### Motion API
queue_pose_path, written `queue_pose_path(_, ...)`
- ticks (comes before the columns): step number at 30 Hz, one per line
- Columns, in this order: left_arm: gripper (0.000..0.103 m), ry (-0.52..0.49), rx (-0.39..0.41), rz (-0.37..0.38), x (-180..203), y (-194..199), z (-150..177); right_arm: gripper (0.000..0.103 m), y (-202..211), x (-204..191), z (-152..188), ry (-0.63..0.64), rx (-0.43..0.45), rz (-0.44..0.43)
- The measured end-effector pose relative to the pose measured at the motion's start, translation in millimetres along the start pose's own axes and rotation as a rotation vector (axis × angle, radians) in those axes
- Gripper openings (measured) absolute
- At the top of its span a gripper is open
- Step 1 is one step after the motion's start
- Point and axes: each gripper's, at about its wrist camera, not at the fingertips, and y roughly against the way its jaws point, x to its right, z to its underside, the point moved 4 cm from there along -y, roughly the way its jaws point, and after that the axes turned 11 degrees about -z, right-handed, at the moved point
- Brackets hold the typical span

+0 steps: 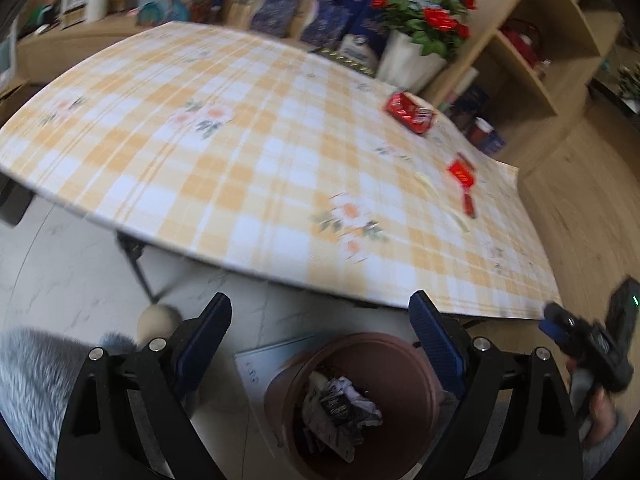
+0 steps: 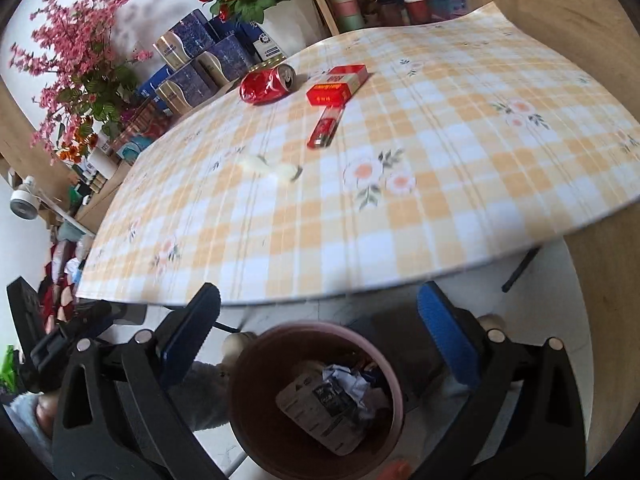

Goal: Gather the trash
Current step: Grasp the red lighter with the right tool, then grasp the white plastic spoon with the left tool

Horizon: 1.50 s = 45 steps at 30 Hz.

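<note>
Both my left hand-held gripper (image 1: 320,340) and right hand-held gripper (image 2: 320,328) hang open and empty over the bin (image 2: 394,384), so I judge we're between drops; next grab: crushed can (image 2: 267,85), ahead-left of the right one on the tabletop (image 2: 440,208).

The left gripper (image 1: 320,324) is held low with its jaws spread wide and nothing between the blue pads (image 1: 434,336). The right gripper (image 2: 318,316) is likewise held low, jaws set wide apart and empty, blue pads (image 2: 448,336) facing inward. The right gripper is also seen at the right edge of the left wrist view, gripped by a hand (image 1: 600,412).
</note>
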Motion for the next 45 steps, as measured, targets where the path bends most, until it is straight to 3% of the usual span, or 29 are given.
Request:
queue_pose_path(2, 0.085, -0.020, -0.006, 0.041, 11.6, -1.8, -8.2, 0.097, -5.6, 5.5, -18.5, 0.027, -0.025, 0.060)
queue_pose_path(5, 0.072, -0.024, -0.055, 0.089, 27.4, -12.8, -19.8, 0.097, -8.9, 14.5, -44.4, 0.061, 0.029, 0.151)
queue_pose_path(8, 0.062, 0.006, -0.106, 0.122, 38.8, -26.8, -31.6, 0.097, -27.4, 23.5, -69.9, 0.054, 0.029, 0.143)
queue_pose_path(14, 0.056, -0.010, -0.141, 0.134, 63.7, -49.4, -51.0, 0.088, -91.4, 24.7, -118.4, 0.100, -0.013, 0.172)
queue_pose_path(16, 0.055, -0.020, -0.151, 0.140, 70.0, -54.5, -50.9, 0.078, -109.9, 21.9, -125.1, 0.103, -0.028, 0.177)
queue_pose_path(22, 0.053, -0.020, -0.174, 0.144, 76.4, -66.5, -46.6, 0.060, -154.2, 24.9, -148.3, 0.049, -0.053, 0.228)
queue_pose_path(26, 0.049, -0.024, -0.181, 0.149, 83.5, -73.2, -48.7, 0.046, -167.5, 17.6, -152.1, 0.135, -0.087, 0.313)
queue_pose_path(28, 0.045, -0.037, -0.180, 0.161, 91.7, -76.7, -51.1, 0.027, -169.2, 12.1, -149.1, 0.189, -0.097, 0.300)
queue_pose_path(32, 0.041, -0.064, -0.182, 0.199, 114.4, -85.8, -58.7, 0.026, -162.1, 7.8, -140.3, 0.215, -0.102, 0.256)
queue_pose_path(40, 0.040, -0.100, -0.212, 0.221, 163.4, -119.7, -73.9, 0.026, -115.9, 0.5, -123.4, 0.224, -0.019, 0.157)
queue_pose_path(43, 0.040, -0.134, -0.204, 0.151, 179.9, -135.3, -75.7, 0.026, -95.5, 8.2, -118.6, 0.183, 0.019, 0.139)
queue_pose_path(45, 0.050, -0.134, -0.196, 0.101, 186.6, -144.2, -77.2, 0.026, -82.1, 13.6, -114.8, 0.158, 0.048, 0.129)
